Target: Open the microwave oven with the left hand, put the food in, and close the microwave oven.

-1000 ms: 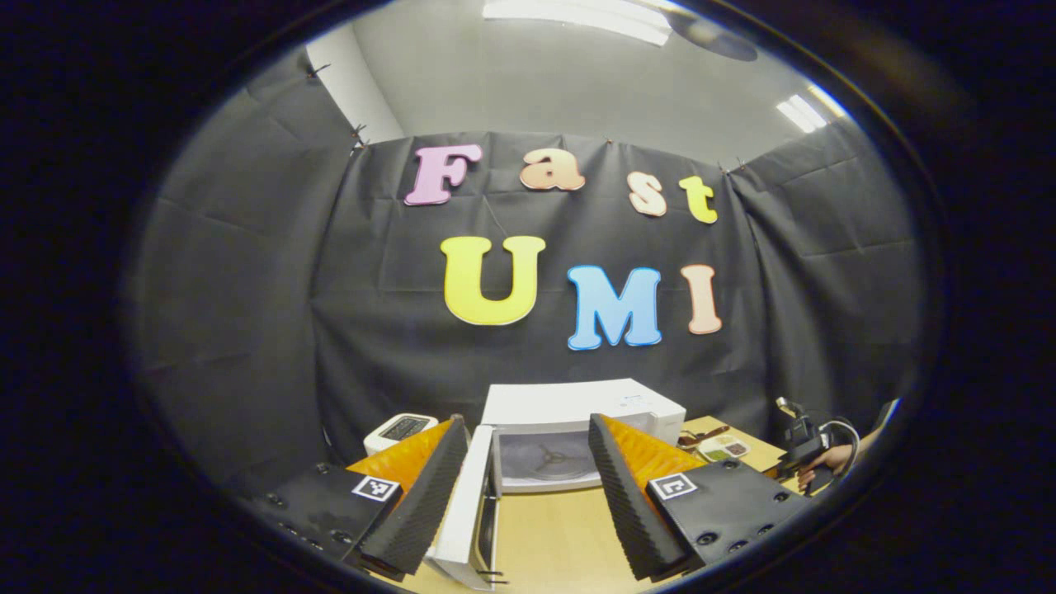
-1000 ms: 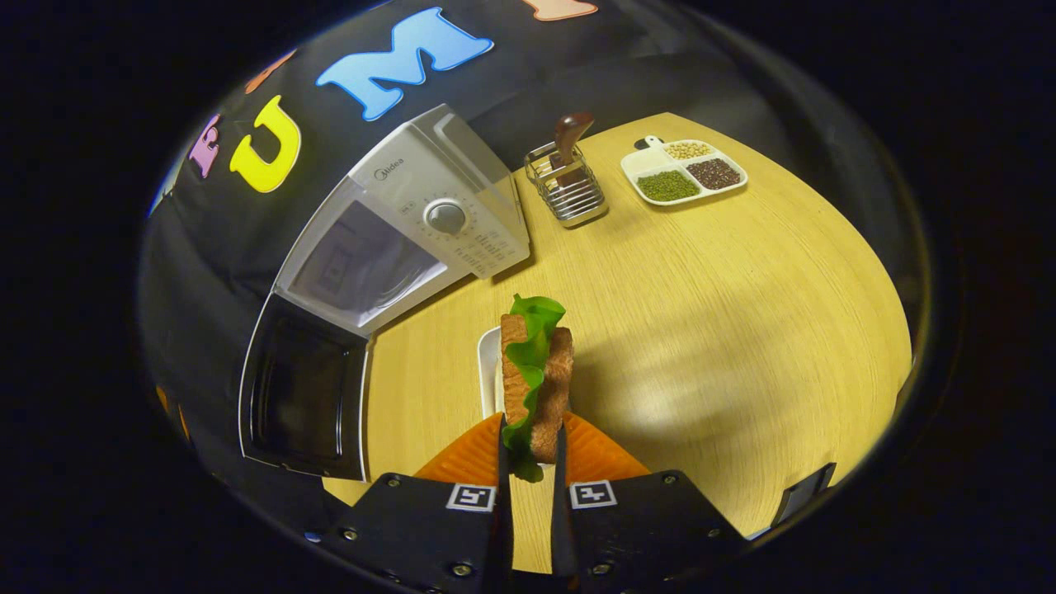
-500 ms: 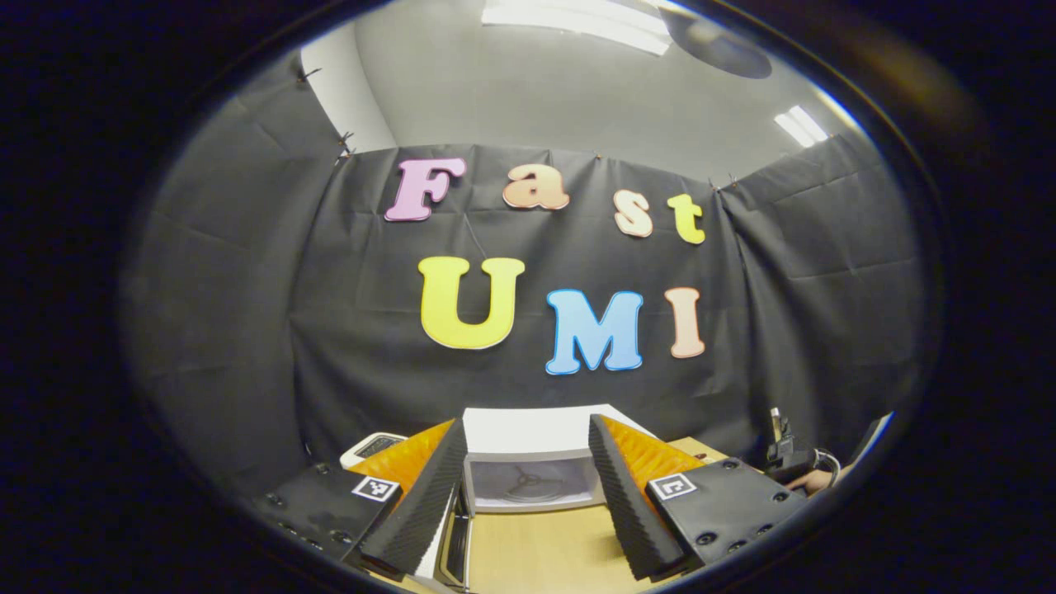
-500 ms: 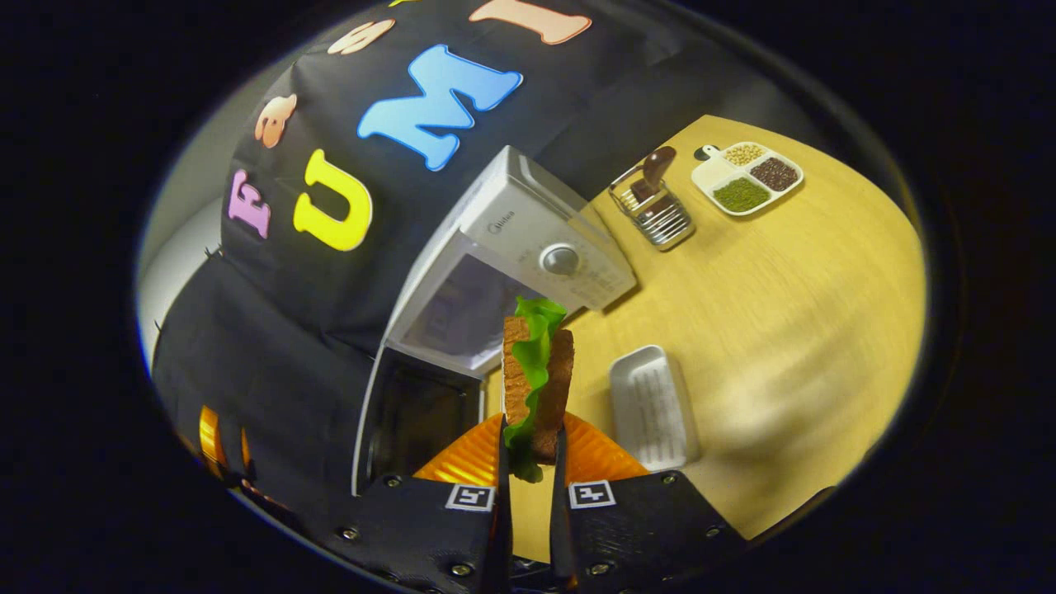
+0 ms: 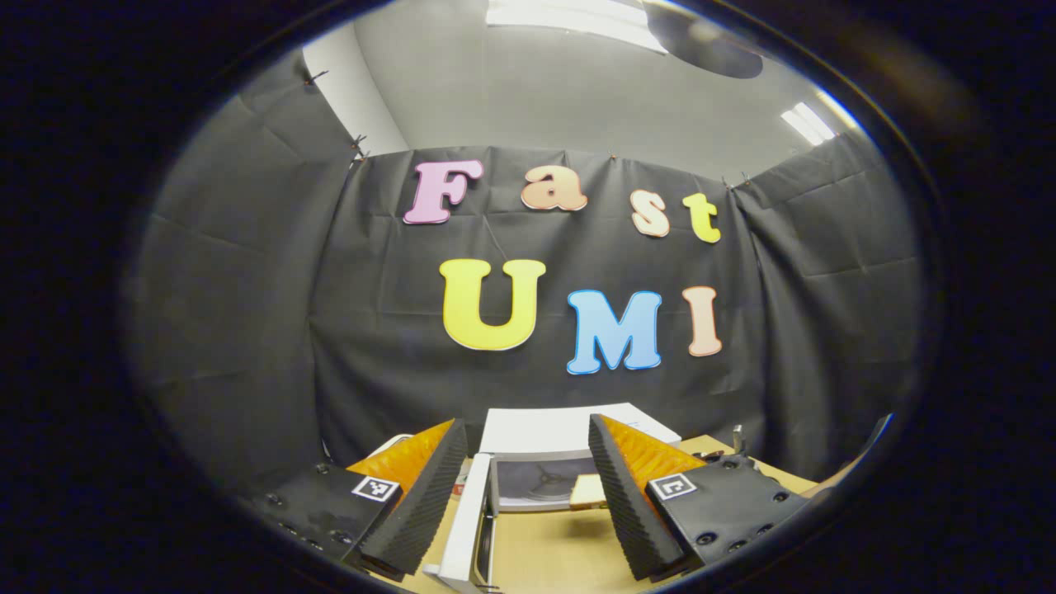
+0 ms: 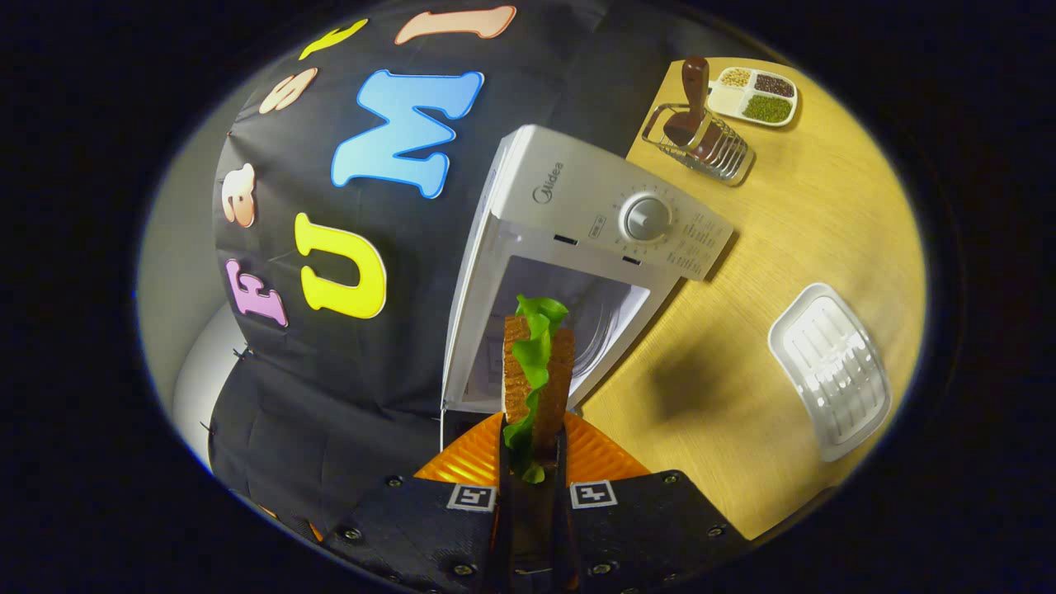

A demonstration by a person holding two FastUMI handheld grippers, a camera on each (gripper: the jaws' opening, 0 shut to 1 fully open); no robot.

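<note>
The right claw is clamped on the sandwich, with one finger pressed on each slice of bread. The sandwich has two brown slices with a green leaf between them. It stands on its edge, poking up out of the claw. In the right gripper view it sits right in front of the open mouth of the microwave, up off the table. I cannot tell if it has passed the opening.

The microwave is white, with a round knob on its front panel. It stands at the back edge of the table, against the black cloth wall. Its door is swung wide open, and in the left gripper view the door sticks out toward the camera. The round glass plate can be seen inside.

The left claw has its fingers apart and holds nothing. It is held back from the microwave, with the open door and the oven's mouth seen between its fingers.

An empty white tray lies on the table, away from the microwave. Near the far corner there is a wire rack with a brown handle in it. Just past it is a white dish with little piles of beans in its parts.
</note>
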